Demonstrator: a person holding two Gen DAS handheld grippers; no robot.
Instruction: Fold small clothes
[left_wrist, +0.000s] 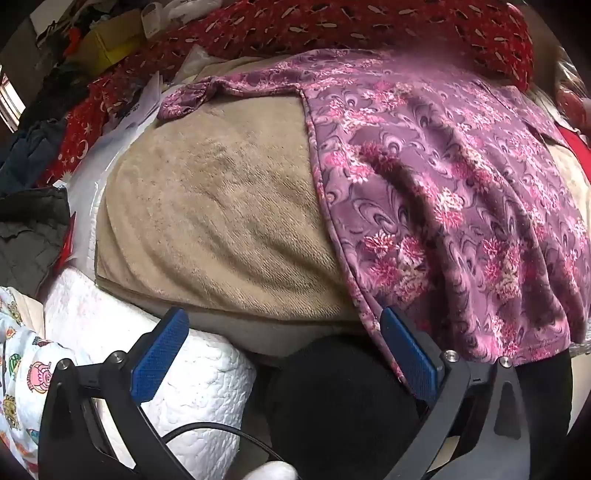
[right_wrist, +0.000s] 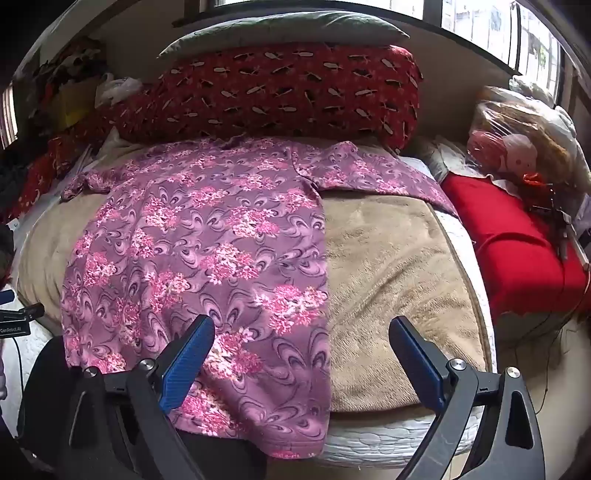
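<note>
purple flowered top (right_wrist: 207, 251) is lying spread flat on a tan blanket (right_wrist: 391, 280), body running toward the near edge of the bed, hem hanging over the white quilted mattress (right_wrist: 388, 439). one sleeve is reaching out to the left and bunching at its end, the other is stretching right toward the mattress edge. some soft creases are showing across the lower body in the left wrist view (left_wrist: 443, 206).

right gripper (right_wrist: 301, 363) is hovering with jaws spread wide, nothing between the pads; its left finger (right_wrist: 186, 369) is sitting over the top's lower part, its right finger over the blanket. contact with the cloth cannot be told.

left gripper (left_wrist: 284, 360) is also standing wide apart and empty; its right finger (left_wrist: 410, 358) is just beside the top's left hem edge, its left finger over the mattress.

a red patterned pillow (right_wrist: 273, 88) is lying behind the top, a grey-green cushion (right_wrist: 288, 31) behind that. a red cloth (right_wrist: 513, 251) and a plastic-wrapped bundle (right_wrist: 517, 125) are sitting to the right. clutter of clothes is piling at the left (left_wrist: 40, 155).
</note>
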